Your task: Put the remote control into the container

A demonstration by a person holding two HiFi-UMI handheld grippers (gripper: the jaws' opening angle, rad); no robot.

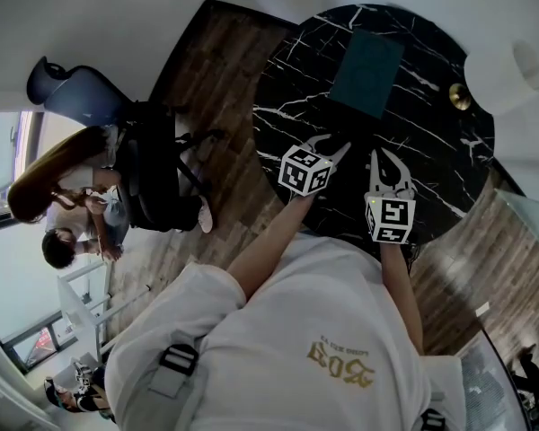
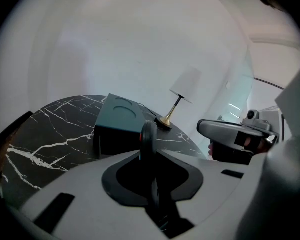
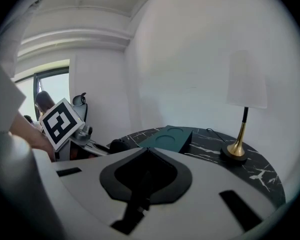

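A thin black remote control (image 2: 149,134) with a red button stands edge-on between the jaws of my left gripper (image 2: 151,156), which is shut on it. The dark green container (image 1: 366,70) is a closed box with two round recesses in its top; it sits on the far half of the round black marble table (image 1: 431,142). My left gripper (image 1: 332,148) hovers over the table's near half, short of the container (image 2: 120,126). My right gripper (image 1: 386,162) is beside it on the right. In the right gripper view its jaws meet with nothing between them (image 3: 145,151).
A lamp (image 3: 242,109) with a white shade and brass foot stands on the table right of the container (image 3: 170,136). Wooden floor (image 1: 225,88) surrounds the table. A black chair (image 1: 157,178) and seated people (image 1: 63,187) are off to the left.
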